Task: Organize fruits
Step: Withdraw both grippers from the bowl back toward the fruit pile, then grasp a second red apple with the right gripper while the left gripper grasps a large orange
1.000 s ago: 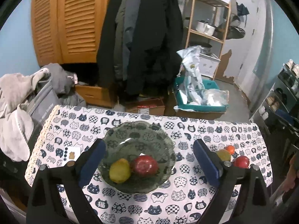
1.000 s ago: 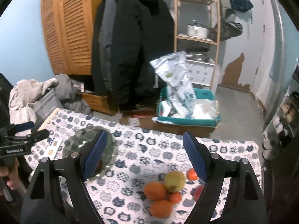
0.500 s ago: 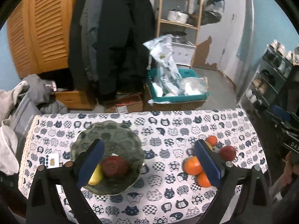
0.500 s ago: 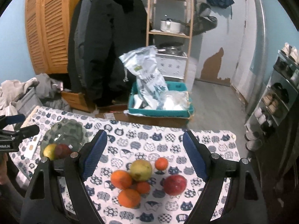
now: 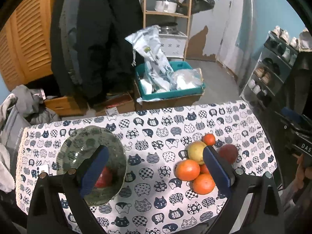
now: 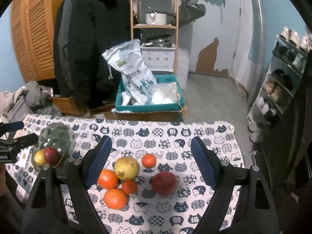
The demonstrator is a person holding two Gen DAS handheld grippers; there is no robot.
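Left gripper (image 5: 154, 167): black frame; two fingers (image 5: 93, 170) faced with dark-blue textured pads.
Right gripper (image 6: 151, 162): same black build; blue mesh-patterned pads.
Fasteners: round silver screws on the finger arms of both.
Frame arms: triangular cut-outs near the base.
Markings: white letters on each black body, seen from the other's camera.

The right gripper (image 5: 300, 146) body shows the letters "DAS"; the white sack's (image 6: 132, 70) print is unreadable.

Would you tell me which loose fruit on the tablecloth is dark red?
The red apple, lying apart to the right of the cluster; the others are orange or yellow-green.
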